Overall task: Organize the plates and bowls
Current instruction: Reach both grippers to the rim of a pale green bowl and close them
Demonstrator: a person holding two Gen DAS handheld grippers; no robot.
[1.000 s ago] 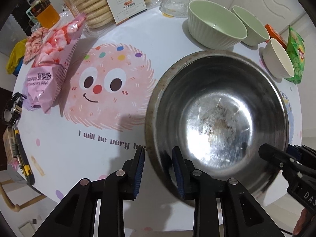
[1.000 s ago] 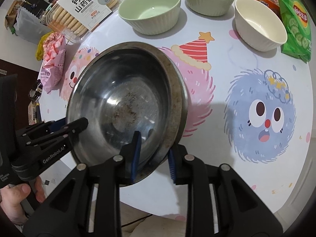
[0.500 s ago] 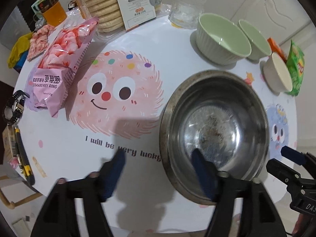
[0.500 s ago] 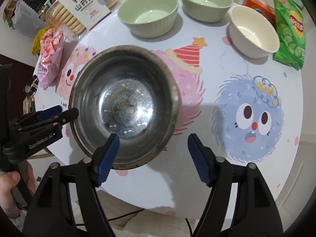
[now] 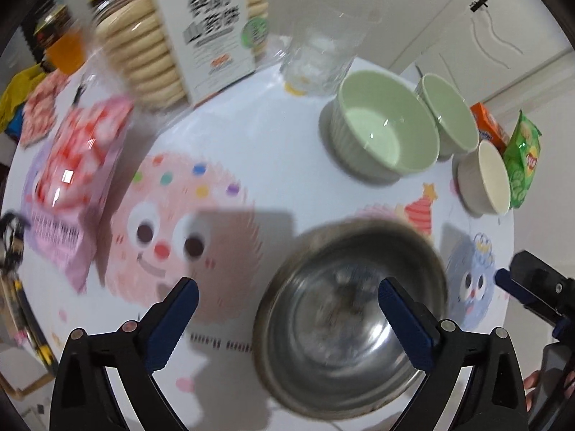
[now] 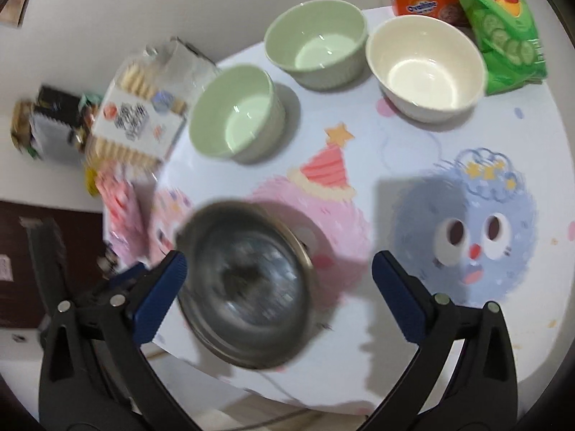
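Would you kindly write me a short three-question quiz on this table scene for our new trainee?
1. True or false: the left gripper is clamped on the steel bowl.
2. How many ceramic bowls stand behind the steel bowl, and in which colours?
3. Multiple choice: the green chip bag lies nearest to
A. the steel bowl
B. the white bowl
C. the biscuit pack

Key
1. False. Both grippers, the right gripper too, have just been opening, and their fingers stand wide apart, clear of the steel bowl, which sits on the table.
2. Three: two green bowls and one white.
3. B
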